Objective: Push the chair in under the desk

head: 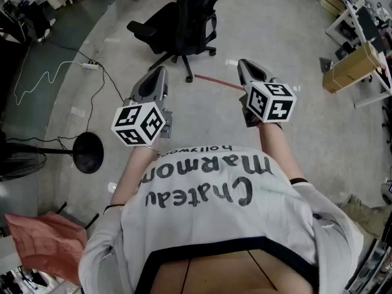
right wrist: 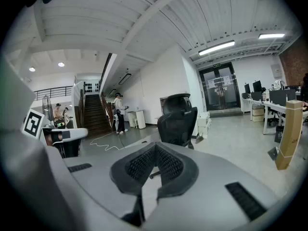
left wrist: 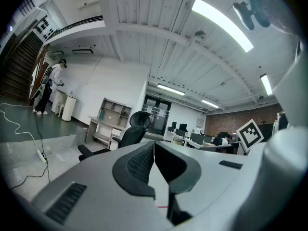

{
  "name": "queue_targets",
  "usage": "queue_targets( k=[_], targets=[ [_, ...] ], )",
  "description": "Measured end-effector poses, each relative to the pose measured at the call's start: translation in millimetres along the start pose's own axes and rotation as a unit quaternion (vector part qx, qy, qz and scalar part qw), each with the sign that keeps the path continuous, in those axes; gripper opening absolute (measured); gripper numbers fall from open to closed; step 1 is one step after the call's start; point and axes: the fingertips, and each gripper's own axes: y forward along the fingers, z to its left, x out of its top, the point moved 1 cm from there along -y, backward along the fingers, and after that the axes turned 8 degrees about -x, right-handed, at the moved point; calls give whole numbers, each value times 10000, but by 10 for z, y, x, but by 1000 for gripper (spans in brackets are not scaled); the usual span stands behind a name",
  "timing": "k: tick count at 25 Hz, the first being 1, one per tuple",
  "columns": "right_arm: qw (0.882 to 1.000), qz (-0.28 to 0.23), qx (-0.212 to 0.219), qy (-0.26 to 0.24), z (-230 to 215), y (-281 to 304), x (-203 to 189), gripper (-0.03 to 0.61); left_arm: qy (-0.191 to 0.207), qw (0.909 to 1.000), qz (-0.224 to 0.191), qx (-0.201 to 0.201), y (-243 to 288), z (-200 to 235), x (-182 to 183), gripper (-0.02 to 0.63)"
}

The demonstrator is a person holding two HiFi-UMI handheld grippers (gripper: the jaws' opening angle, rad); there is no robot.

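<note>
A black office chair [head: 182, 24] stands on the grey floor ahead, its back toward me. It also shows in the left gripper view, the chair [left wrist: 126, 136] left of centre, and in the right gripper view, the chair [right wrist: 178, 120] straight ahead. My left gripper [head: 160, 72] is shut and empty, held well short of the chair. My right gripper [head: 245, 65] is shut too, with nothing in it, to the chair's right. The closed left gripper tips [left wrist: 153, 144] and right gripper tips [right wrist: 155, 146] meet at a point. A desk [left wrist: 105, 124] with shelves stands beyond the chair against the far wall.
A white power strip [head: 89, 65] with cables lies on the floor to the left, near a black round fan base [head: 87, 152]. A red line [head: 211, 80] marks the floor. A cardboard box [head: 351, 68] and white desk frames stand at right. People stand by the stairs [right wrist: 118, 112].
</note>
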Motion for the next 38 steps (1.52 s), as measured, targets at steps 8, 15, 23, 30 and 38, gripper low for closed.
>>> queue_targets(
  k=[8, 15, 23, 30, 38],
  targets=[
    [10000, 1, -33, 0, 28, 10, 5, 9, 16, 10000, 1, 1, -23, 33, 14, 17],
    [9999, -36, -74, 149, 76, 20, 4, 9, 4, 10000, 24, -3, -74, 110, 19, 17],
    [9962, -81, -217, 837, 78, -14, -131, 9, 49, 9998, 146, -118, -167, 228, -50, 17],
    [9934, 137, -569, 987, -4, -159, -511, 10, -6, 9992, 355, -175, -311, 329, -312, 17],
    [9917, 173, -679, 1081, -152, -135, -589, 10, 49, 9982, 460, -379, -54, 287, -376, 17]
  ],
)
